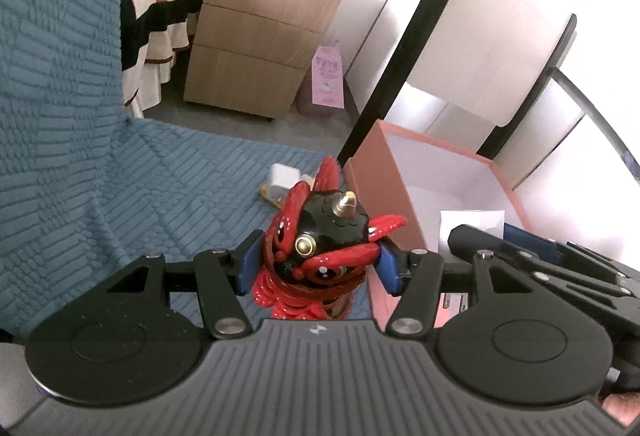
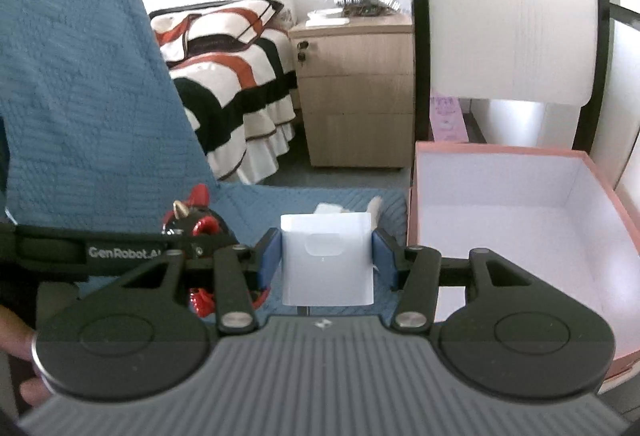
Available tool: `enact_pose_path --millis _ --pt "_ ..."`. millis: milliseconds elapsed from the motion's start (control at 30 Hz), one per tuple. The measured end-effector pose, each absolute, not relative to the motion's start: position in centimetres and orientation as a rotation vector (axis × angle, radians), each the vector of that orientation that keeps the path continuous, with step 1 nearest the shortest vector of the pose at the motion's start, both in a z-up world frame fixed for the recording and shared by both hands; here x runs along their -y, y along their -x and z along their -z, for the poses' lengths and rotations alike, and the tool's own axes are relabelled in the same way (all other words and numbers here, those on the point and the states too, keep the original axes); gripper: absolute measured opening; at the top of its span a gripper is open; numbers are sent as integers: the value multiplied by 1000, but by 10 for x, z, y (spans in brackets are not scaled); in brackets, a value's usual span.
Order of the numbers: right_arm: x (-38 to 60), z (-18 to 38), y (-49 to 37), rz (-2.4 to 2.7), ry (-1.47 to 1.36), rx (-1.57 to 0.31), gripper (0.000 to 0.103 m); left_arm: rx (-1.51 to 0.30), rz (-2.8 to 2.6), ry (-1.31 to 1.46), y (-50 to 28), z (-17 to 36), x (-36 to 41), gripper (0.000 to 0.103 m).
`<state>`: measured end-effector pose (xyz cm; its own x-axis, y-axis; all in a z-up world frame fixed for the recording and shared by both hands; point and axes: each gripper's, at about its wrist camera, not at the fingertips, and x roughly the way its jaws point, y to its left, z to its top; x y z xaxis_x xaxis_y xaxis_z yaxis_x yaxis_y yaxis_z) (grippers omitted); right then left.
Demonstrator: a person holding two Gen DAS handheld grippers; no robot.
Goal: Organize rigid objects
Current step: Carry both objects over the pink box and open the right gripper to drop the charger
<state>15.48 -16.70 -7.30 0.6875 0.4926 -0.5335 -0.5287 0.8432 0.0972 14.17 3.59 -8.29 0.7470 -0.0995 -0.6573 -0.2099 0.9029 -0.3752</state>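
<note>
My left gripper point(image 1: 318, 266) is shut on a glossy red and black toy figure point(image 1: 324, 236) with a gold horn, held above the blue quilted cover point(image 1: 120, 196). My right gripper point(image 2: 326, 256) is shut on a white rectangular box point(image 2: 327, 264), held just left of the pink box. The pink box point(image 2: 520, 204) with a white inside stands open at the right; it also shows in the left wrist view point(image 1: 368, 188). The toy and the left gripper show at the left of the right wrist view point(image 2: 196, 224). The right gripper appears at the right of the left wrist view point(image 1: 540, 260).
A small white item point(image 1: 284, 174) and a yellowish item point(image 1: 276, 196) lie on the cover beyond the toy. A wooden drawer cabinet point(image 2: 356, 92), a striped bed point(image 2: 232, 76), a pink bag point(image 1: 328, 80) and a large white roll point(image 2: 508, 16) stand behind.
</note>
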Motion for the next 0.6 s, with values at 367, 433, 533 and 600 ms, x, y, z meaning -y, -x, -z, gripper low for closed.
enact_pose_path --millis 367,433,533,600 --pt "196 49 -171 -540 43 -548 53 -666 -28 418 -168 33 4 63" --pt "204 46 -174 -533 39 -543 53 -654 -19 418 -175 25 14 63" --pt "215 43 -179 -525 43 -536 53 -638 -7 412 -185 18 29 63" --pt "225 42 -184 -512 49 -533 53 -634 4 410 -193 15 41 63"
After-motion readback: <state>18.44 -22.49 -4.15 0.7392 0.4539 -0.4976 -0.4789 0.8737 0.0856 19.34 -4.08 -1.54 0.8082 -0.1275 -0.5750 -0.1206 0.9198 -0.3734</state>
